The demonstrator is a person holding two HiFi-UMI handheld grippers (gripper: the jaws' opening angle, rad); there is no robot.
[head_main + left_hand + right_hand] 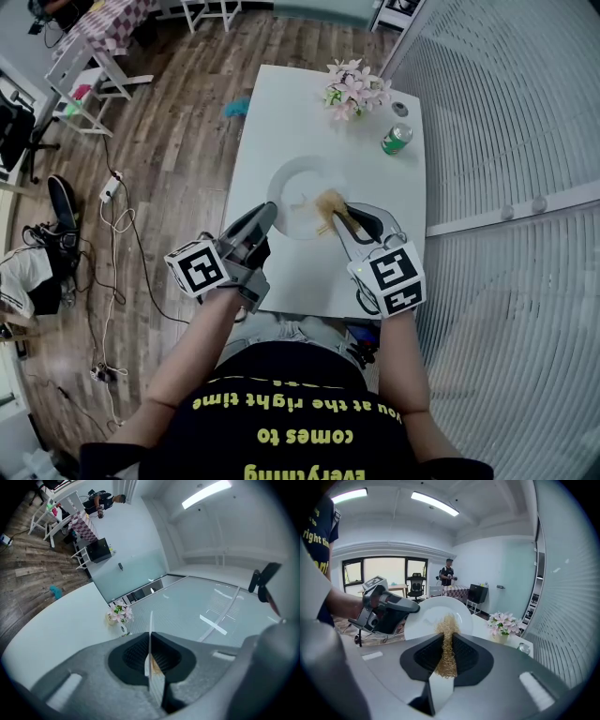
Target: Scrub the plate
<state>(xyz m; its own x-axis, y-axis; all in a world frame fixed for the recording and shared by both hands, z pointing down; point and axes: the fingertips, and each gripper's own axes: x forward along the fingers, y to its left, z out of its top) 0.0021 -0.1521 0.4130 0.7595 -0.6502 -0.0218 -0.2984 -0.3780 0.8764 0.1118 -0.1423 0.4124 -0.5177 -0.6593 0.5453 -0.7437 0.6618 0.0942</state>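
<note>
Left gripper (269,212): your fingers are shut tight on the near rim of the plate (298,187), which shows edge-on between them. You hold it over the middle of the white worktop (272,103).
Right gripper (347,212): fingers nearly together, clamped on a golden wire scrubber (330,201). Its tuft is at the plate's face, right side.
Plate: white, brownish smears.
Far end of worktop: pink flowers (353,90), with a green can (397,139) near them.

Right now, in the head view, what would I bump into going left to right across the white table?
First the left tool, pinching the plate → plate → golden scrubber, held in the right tool → green can.
</note>
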